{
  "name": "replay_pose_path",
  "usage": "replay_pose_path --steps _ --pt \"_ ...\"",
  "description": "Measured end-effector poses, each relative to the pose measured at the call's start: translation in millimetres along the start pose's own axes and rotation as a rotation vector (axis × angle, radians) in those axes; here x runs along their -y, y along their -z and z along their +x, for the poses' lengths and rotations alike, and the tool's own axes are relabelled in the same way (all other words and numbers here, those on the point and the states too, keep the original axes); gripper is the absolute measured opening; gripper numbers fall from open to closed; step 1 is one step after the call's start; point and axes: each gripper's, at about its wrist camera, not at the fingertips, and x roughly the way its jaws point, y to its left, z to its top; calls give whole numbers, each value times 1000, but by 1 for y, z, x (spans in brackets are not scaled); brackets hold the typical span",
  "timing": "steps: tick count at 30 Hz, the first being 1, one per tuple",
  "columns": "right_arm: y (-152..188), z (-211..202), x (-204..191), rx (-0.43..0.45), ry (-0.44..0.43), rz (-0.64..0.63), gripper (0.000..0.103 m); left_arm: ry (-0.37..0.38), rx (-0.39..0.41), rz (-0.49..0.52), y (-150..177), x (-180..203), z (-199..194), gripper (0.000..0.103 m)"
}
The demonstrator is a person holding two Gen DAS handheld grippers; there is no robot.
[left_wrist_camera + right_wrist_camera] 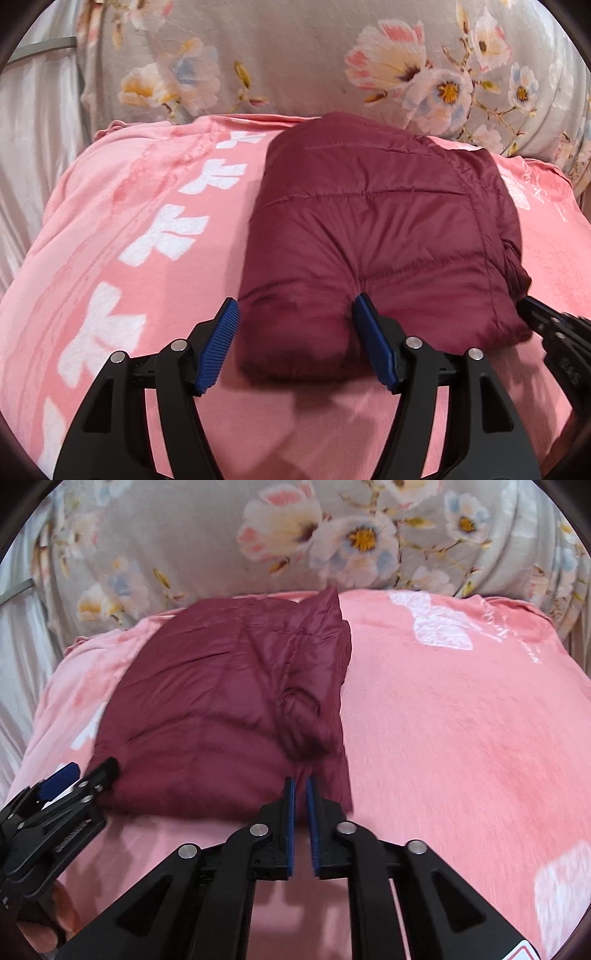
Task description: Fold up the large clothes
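A maroon puffer jacket (369, 229), folded into a thick rectangle, lies on a pink blanket (110, 221). My left gripper (295, 321) straddles the jacket's near left corner. Its jaws stand wide: the right pad dents the padding and the left pad sits just off the jacket's edge. In the right wrist view the jacket (207, 709) lies left of centre, with a loose flap along its right side. My right gripper (301, 786) hovers at the jacket's near right edge, its pads a narrow slit apart with nothing pinched. The left gripper (94, 767) shows at the jacket's near left.
Floral grey bedding (295, 55) rises behind the blanket. Pale satin fabric (29, 147) hangs at the left. The pink blanket (461, 720) stretches wide to the jacket's right. A hand (55, 915) holds the left gripper. The right gripper's finger (546, 325) shows at the jacket's near right corner.
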Motion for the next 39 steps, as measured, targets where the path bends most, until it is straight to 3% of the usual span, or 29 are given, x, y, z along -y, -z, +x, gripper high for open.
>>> replay_pose_path --steps 4,11,21,39 --pt "29 -27 -12 17 10 -49 15 -7 -8 14 19 1 -24 68" --pt "59 -57 -8 -2 8 0 19 -14 -4 14 50 1 -59 74" --pt "90 -92 -26 28 44 -38 40 -46 3 9 81 6 -93 85" --pt "94 -86 -30 -20 64 -67 41 -69 -13 54 91 16 -98 87"
